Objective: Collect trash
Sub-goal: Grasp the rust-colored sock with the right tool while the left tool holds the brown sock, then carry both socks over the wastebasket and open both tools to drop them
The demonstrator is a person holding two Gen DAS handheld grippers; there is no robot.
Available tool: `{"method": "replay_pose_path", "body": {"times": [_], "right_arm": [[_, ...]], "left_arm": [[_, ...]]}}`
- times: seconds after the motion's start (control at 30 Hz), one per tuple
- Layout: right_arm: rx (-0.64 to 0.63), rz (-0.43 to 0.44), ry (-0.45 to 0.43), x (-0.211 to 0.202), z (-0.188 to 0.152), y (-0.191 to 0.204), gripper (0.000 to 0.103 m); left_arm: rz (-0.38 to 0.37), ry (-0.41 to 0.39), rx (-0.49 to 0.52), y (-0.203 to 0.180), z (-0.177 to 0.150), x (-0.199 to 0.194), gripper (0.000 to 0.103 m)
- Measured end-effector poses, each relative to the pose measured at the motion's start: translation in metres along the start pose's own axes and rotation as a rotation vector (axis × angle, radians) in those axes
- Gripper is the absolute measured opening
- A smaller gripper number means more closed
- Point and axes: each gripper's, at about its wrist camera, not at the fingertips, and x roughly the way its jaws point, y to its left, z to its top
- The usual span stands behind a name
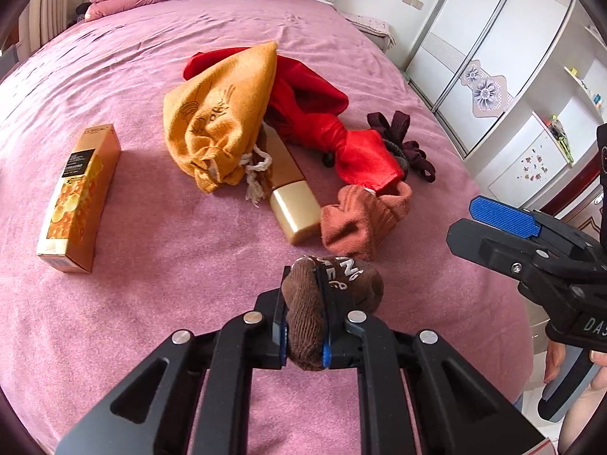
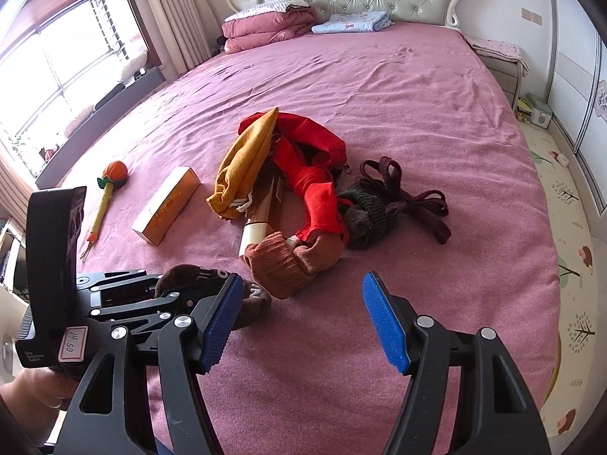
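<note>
The left hand-held gripper (image 1: 305, 326) is squeezing the brown sock (image 1: 322, 303) by its bunched middle, low over the pink bed (image 1: 151, 284), and it is looking soft, light and squashy, while the right hand-held gripper (image 2: 303, 322) is waiting wide apart beside it

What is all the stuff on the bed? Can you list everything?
Brown sock: one, in left tongs.
Orange sock: one, beside gold tube.
Gold tube: one, mid-bed.
Yellow pouch: one, over red cloth.
Red cloth: one, mid-bed.
Dark straps: one tangle, right.
Grey knit: one, beside straps.
Orange box: one, left.
Flower stick: one, far left.
Folded blankets: pink, blue, at headboard.
Left tongs: shut.
Right tongs: open.
</note>
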Motion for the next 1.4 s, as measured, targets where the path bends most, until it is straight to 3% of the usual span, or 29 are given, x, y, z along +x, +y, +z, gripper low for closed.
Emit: {"method": "replay_pose_path", "body": {"times": [0.17, 0.43, 0.63, 0.73, 0.8, 1.07, 1.4], "right_arm": [[0.023, 0.028, 0.043, 0.028, 0.007, 0.003, 0.065], [0.046, 0.005, 0.106, 0.065, 0.014, 0.004, 0.064], [0.046, -0.002, 0.113, 0.067, 0.012, 0.001, 0.036], [0.054, 0.006, 0.105, 0.061, 0.011, -0.003, 0.025], [0.062, 0.014, 0.094, 0.054, 0.008, -0.006, 0.022], [0.115, 0.053, 0.04, 0.01, -0.007, -0.025, 0.022], [0.148, 0.028, -0.03, -0.043, -0.022, -0.066, 0.022]], "left_arm": [[0.001, -0.001, -0.021, 0.016, -0.001, -0.005, 0.012], [-0.011, -0.002, -0.017, 0.026, 0.003, -0.004, 0.012], [-0.027, 0.001, -0.045, 0.03, 0.004, -0.003, 0.012], [-0.028, -0.002, -0.042, 0.028, 0.004, -0.005, 0.012], [-0.03, -0.002, -0.036, 0.024, 0.004, -0.007, 0.012], [-0.064, -0.006, -0.019, 0.0, 0.006, -0.015, 0.012], [-0.126, -0.006, 0.069, -0.063, 0.02, -0.012, 0.012]]}}
